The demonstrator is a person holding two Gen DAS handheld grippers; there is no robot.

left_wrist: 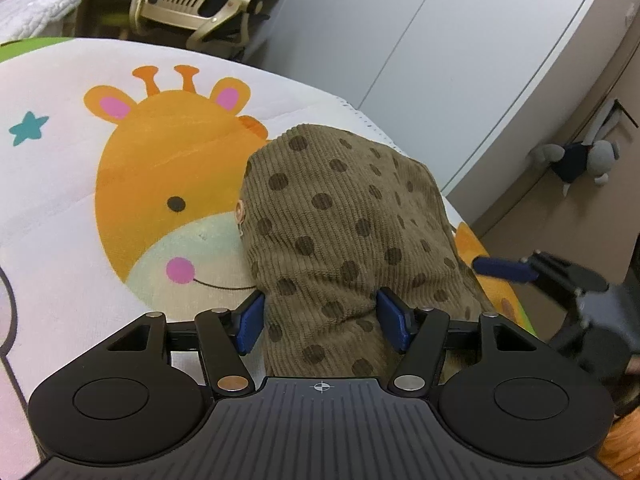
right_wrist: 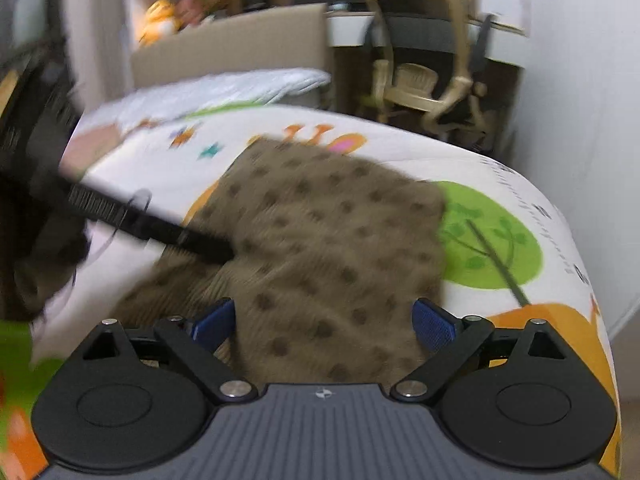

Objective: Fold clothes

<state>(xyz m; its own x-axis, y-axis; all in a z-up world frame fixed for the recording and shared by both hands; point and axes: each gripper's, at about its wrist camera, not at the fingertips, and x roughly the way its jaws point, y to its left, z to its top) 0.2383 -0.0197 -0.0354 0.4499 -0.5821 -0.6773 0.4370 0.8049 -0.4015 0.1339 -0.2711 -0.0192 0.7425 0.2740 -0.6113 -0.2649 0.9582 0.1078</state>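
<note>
A brown corduroy garment with dark dots (left_wrist: 340,232) lies on a giraffe-print blanket (left_wrist: 60,208). My left gripper (left_wrist: 322,320) stands open with its blue pads on either side of the garment's near end; cloth fills the gap, not pinched. My right gripper (right_wrist: 324,322) is also open, its pads astride the garment (right_wrist: 320,236) in the blurred right wrist view. The right gripper shows at the right edge of the left wrist view (left_wrist: 560,280). The left gripper's dark finger (right_wrist: 160,228) reaches onto the garment from the left.
A beige office chair (left_wrist: 188,4) stands beyond the bed. White wardrobe doors (left_wrist: 420,40) are to the right, with a grey plush toy (left_wrist: 580,160) on the floor. A white quilt (right_wrist: 224,88) lies at the bed's far end. The bed edge (right_wrist: 576,264) drops off on the right.
</note>
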